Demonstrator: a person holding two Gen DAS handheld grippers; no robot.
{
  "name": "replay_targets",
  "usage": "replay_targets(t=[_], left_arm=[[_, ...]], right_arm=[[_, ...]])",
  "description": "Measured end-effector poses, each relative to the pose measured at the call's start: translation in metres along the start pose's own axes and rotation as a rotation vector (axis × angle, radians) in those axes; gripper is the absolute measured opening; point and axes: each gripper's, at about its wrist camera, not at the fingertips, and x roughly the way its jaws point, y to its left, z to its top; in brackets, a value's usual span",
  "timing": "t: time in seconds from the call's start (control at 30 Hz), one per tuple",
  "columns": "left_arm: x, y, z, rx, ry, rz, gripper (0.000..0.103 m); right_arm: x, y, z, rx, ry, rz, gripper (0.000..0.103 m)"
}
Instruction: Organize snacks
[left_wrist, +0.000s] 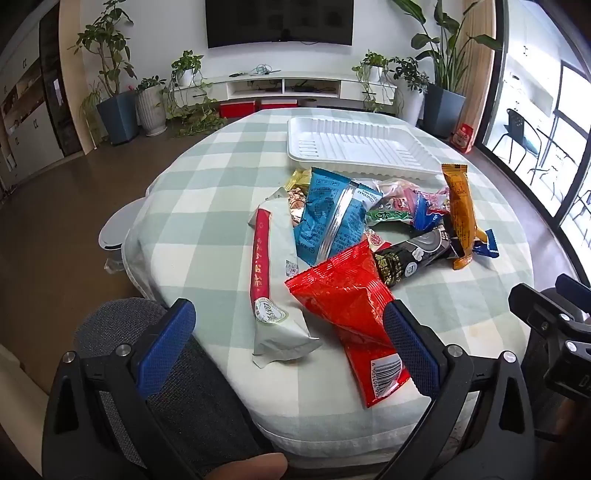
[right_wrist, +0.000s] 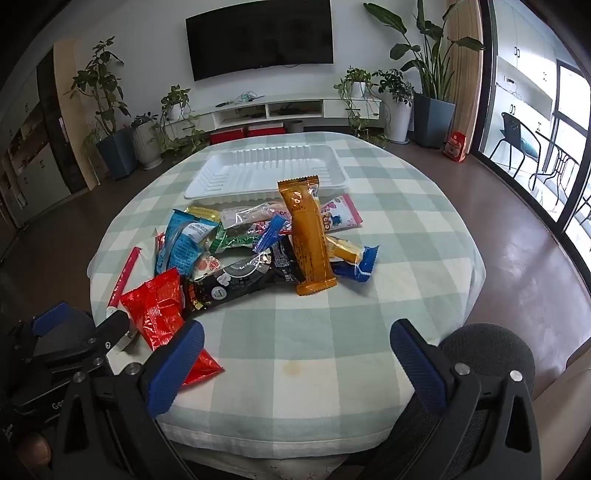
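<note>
On the checked surface (right_wrist: 332, 332) I see snack packets (right_wrist: 258, 243) piled before an empty white tray (right_wrist: 207, 184); left gripper (left_wrist: 291, 347) & right gripper (right_wrist: 295, 362) both wide open, holding nothing.

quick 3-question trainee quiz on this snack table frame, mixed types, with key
1. True or false: the white tray already holds snacks.
2. Which packet lies nearest the left gripper? A) orange bar B) red packet C) light blue packet
3. Fill in: the snacks lie in a pile on the checked ____, on the near side of the tray.

Key
1. False: the tray is empty.
2. B: it lies partly between the open jaws, not gripped. The right gripper is also open, over bare cloth.
3. tablecloth
</note>
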Motion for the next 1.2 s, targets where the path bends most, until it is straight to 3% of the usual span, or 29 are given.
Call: replay_targets(t=[1.2], left_arm=[[0.003, 0.007, -0.003, -0.006, -0.002, 0.009, 0.103]], right_arm=[[0.011, -0.001, -0.008, -0.002, 0.057, -0.038, 0.103]])
